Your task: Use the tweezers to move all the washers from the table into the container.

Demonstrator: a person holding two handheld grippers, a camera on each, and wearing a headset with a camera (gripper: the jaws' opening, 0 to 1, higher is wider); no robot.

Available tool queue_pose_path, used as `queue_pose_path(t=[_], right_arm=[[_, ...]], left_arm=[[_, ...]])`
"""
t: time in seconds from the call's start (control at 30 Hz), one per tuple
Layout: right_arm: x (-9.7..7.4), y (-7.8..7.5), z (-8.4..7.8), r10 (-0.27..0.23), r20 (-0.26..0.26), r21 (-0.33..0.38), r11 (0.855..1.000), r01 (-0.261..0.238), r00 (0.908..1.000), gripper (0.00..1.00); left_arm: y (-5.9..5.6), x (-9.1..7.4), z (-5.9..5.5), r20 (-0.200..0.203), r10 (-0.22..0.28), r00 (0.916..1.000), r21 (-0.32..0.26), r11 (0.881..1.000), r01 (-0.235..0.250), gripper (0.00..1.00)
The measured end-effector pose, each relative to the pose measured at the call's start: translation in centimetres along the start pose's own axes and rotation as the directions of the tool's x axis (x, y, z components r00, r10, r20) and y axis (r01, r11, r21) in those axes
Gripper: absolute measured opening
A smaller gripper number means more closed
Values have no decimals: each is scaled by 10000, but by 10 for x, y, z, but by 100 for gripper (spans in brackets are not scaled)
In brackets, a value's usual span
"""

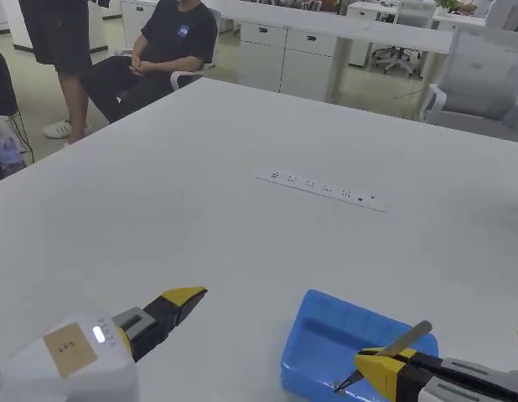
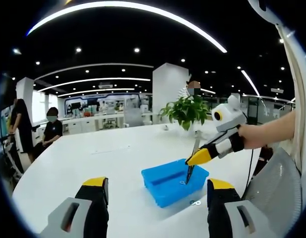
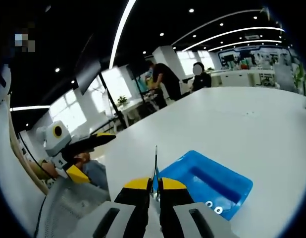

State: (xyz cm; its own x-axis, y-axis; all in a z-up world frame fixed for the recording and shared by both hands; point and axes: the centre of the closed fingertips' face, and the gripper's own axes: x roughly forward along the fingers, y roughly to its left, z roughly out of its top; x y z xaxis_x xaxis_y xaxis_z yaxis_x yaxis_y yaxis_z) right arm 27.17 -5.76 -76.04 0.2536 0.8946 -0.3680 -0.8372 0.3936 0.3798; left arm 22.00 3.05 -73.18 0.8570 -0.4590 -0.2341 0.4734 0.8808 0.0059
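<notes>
Right gripper (image 3: 155, 191): I read its jaws as closed on the tweezers (image 3: 156, 166), which stand straight out ahead between them.
Left gripper (image 2: 158, 191): jaws spread wide with nothing between them.
Container (image 2: 168, 193): blue, open-topped, just ahead of my left jaws and centred between them. It is also just ahead of my right jaws.
Tweezers' tips: in the left gripper view they dip inside the container, past its rim on the right jaws' side.
Washers (image 2: 195, 202): on the table (image 1: 200, 209), just beside the container's near wall, ahead of the jaw on the right of the left gripper view. One more pale ring sits at the tweezers' tips.
Open room: broad white table surface beyond both jaws.
Power strip (image 1: 322, 188): well beyond the container.
Far edge: the table's far edge, then a seated person (image 1: 167, 50).
</notes>
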Motion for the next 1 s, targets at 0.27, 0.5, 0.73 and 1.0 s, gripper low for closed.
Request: queue_pose_path(t=[0.27, 0.5, 0.73, 1.0], right_arm=[[1, -18, 3, -564, -92, -115, 9983, 563, 9984, 3], [11, -35, -3, -1071, -598, -544, 9931, 1039, 9924, 3], [16, -49, -6, -1371, -839, -313, 9904, 1349, 9870, 3], [21, -63, -15, -1454, -1157, -257, 9893, 1434, 9826, 3]], left_arm=[[1, 0, 1, 31, 8, 10000, -33, 10000, -8, 83], [1, 0, 0, 1, -2, 10000, -28, 10000, 2, 83], [1, 1, 0, 29, 13, 10000, -47, 10000, -13, 83], [1, 1, 0, -8, -7, 10000, -21, 10000, 7, 83]])
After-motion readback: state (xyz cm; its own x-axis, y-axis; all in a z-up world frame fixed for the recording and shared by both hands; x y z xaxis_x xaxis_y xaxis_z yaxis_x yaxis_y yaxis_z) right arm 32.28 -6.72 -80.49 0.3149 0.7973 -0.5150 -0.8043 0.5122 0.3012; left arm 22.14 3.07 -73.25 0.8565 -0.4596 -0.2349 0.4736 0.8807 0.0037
